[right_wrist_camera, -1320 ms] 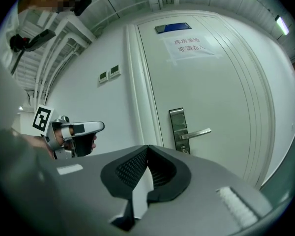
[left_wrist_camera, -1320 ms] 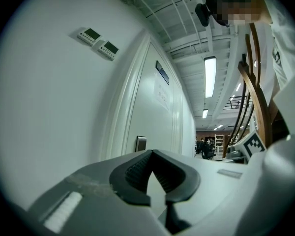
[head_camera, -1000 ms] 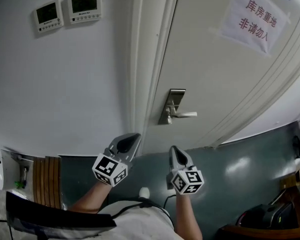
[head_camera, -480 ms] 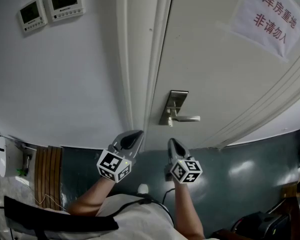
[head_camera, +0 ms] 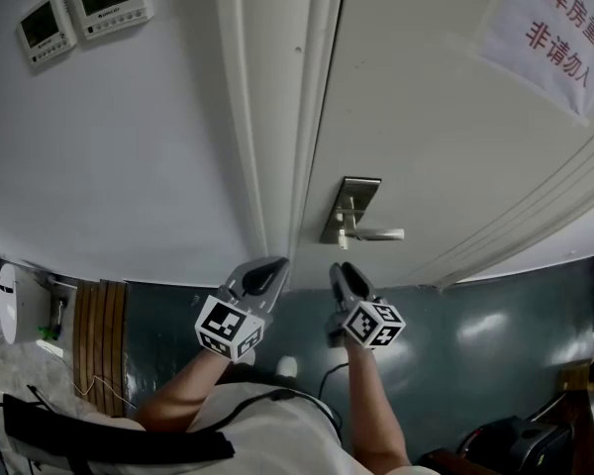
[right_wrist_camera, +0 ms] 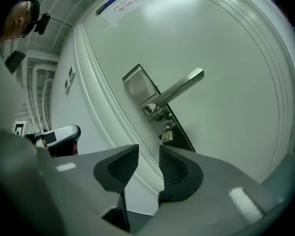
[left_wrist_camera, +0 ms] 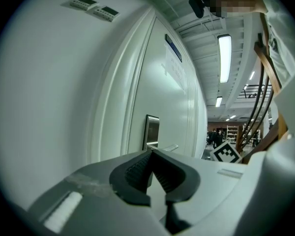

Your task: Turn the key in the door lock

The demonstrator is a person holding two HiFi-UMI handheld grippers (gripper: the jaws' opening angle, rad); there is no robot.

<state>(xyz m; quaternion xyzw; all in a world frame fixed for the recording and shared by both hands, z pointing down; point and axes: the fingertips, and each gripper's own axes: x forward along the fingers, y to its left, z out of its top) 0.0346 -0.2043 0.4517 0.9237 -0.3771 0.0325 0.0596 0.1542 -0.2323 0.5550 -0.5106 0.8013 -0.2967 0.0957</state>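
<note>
In front of the person stands a white door [head_camera: 426, 117], with a wall [head_camera: 109, 146] to its left. The left forearm [head_camera: 178, 396] and right forearm [head_camera: 371, 409] reach toward it side by side, grippers pointing about level, lower than the lock plate [head_camera: 353, 204]. The left gripper [head_camera: 275, 263], by the door frame [head_camera: 277, 117], has its jaws closed tip to tip on nothing. The right gripper [right_wrist_camera: 148, 152], under the plate, has just been opening its jaws; they stand apart with nothing between them. The key [right_wrist_camera: 166, 132] sits in the keyhole under the lever [right_wrist_camera: 179, 88], apart from both grippers.

Notice [head_camera: 562, 26] on door [head_camera: 426, 117]: 库房重地 非请勿入
</note>
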